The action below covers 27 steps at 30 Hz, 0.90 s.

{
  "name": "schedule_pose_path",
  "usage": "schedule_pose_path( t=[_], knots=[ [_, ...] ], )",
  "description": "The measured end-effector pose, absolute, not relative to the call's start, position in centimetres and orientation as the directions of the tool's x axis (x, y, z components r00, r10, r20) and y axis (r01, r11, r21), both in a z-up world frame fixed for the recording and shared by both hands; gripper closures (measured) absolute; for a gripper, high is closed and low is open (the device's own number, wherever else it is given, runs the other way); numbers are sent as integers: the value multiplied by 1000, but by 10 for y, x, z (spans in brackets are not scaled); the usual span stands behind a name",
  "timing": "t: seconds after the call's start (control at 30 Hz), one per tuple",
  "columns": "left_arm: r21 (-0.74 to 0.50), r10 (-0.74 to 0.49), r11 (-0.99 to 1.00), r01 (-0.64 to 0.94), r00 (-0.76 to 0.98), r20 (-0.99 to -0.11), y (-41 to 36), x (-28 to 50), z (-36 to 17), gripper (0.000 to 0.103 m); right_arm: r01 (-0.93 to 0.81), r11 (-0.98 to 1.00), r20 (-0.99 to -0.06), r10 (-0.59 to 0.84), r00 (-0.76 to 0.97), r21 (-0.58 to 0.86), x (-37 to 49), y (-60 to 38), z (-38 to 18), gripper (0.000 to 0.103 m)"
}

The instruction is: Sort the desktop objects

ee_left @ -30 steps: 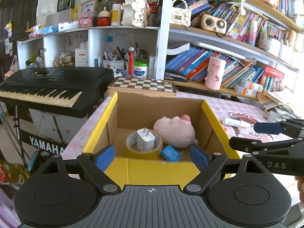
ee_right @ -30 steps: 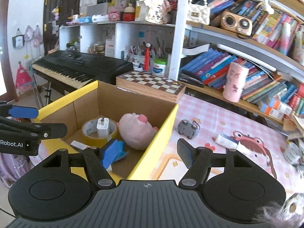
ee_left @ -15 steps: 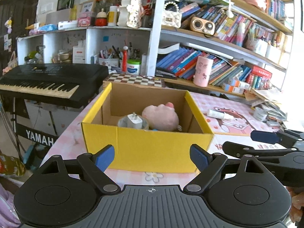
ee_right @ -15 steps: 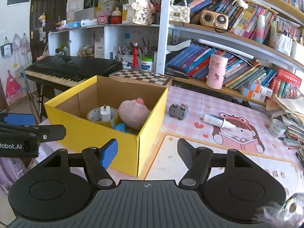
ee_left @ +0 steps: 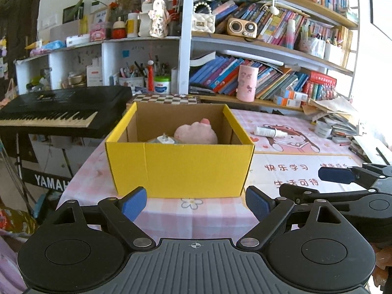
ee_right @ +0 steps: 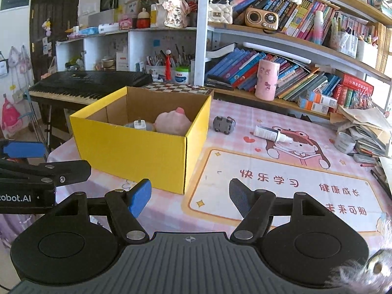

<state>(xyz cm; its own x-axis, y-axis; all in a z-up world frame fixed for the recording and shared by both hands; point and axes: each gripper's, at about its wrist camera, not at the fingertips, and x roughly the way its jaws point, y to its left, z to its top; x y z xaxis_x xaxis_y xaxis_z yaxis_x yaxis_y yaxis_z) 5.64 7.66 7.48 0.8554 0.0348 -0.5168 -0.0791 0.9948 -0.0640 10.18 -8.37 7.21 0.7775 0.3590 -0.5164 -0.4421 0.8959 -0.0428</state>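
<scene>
Bookshelves and a black keyboard [ee_left: 61, 110] are filling the back of my left view, and the pink checked surface [ee_left: 196, 218] is now showing between me and the yellow box [ee_left: 180, 164]. A second ago my left gripper [ee_left: 196, 203] was hanging right over the box rim; now I am backing away, and the whole front wall is standing clear ahead of my jaws. They are spread wide with nothing between them. Inside the box the pink plush [ee_left: 196, 134] and the white charger [ee_left: 164, 139] are lying side by side.

Through my right view the box [ee_right: 137, 147] is likewise sitting farther off than before, to the left. My right gripper [ee_right: 189, 197] is hovering over the printed mat [ee_right: 281, 183], jaws parted and empty. A grey toy car [ee_right: 223, 125] and a white tube [ee_right: 270, 133] are lying loose beyond the box. I judge the last drop as done, and those two are looking like the next things to sort.
</scene>
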Motion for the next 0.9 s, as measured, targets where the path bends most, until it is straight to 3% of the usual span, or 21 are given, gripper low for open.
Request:
schedule_pose_path(
  t=[0.53, 0.9],
  knots=[
    [-72, -21, 997, -21, 843, -537, 64, 50, 68, 10, -383, 923, -537, 306, 786, -34, 79, -100, 65, 33],
    [-65, -120, 993, 101, 833, -540, 44, 63, 67, 10, -272, 962, -552, 211, 807, -29, 77, -121, 63, 30]
  ],
)
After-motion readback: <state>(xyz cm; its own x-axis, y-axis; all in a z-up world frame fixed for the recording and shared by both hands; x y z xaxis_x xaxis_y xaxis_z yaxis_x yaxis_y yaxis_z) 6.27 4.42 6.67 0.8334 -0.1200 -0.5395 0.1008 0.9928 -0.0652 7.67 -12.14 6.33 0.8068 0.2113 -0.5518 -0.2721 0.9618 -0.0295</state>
